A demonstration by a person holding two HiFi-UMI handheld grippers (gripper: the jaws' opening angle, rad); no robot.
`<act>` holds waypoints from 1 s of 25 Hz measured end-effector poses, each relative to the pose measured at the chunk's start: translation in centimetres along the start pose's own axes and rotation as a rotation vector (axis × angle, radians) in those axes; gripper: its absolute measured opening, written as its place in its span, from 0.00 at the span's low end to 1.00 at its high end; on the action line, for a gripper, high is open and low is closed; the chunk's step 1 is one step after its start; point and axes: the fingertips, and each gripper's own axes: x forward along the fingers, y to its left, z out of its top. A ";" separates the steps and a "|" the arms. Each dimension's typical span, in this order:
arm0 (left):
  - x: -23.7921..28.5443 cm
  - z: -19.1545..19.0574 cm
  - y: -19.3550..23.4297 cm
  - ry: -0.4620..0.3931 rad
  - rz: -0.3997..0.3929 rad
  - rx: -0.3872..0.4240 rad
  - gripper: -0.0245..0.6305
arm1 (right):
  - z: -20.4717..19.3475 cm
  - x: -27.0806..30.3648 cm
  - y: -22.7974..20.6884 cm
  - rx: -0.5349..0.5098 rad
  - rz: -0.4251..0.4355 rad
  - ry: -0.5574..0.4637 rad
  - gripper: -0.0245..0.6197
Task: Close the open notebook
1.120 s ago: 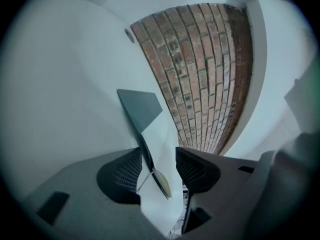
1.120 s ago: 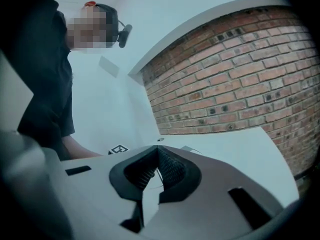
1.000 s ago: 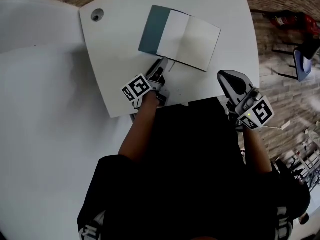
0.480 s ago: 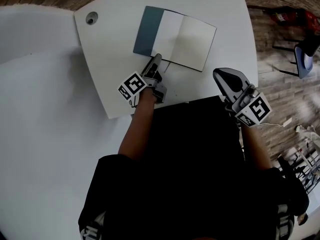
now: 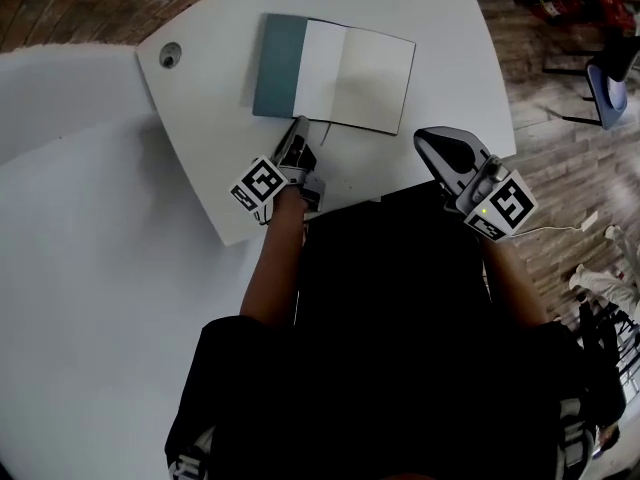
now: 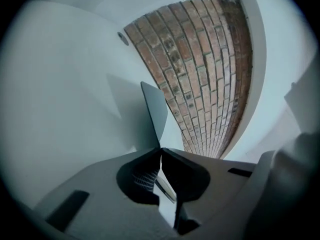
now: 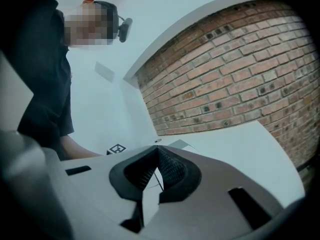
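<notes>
Because the notebook (image 5: pixel 350 73) lies open, your left tongs (image 5: pixel 297 128) have just clenched the near edge of its teal cover (image 5: pixel 272 53), probably to fold it over. Your right tongs (image 5: pixel 440 146) hover at the near right, pressed together and empty.

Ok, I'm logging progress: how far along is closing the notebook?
Done: the left gripper has just closed its jaws on the near edge of the teal cover. In hand: that pinch. Left: the notebook lies fully open, so the cover must swing over the pages.
</notes>
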 end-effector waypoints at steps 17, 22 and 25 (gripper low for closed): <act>0.4 -3.8 -5.0 0.299 -0.004 0.824 0.07 | -0.6 -2.6 0.6 -0.042 -0.051 -0.025 0.04; 1.3 -6.4 -6.0 0.417 -0.019 1.051 0.07 | -0.6 -3.6 0.4 -0.038 -0.071 -0.039 0.04; 1.7 -7.9 -6.0 0.493 -0.017 1.187 0.07 | -0.5 -4.1 0.1 -0.034 -0.083 -0.047 0.04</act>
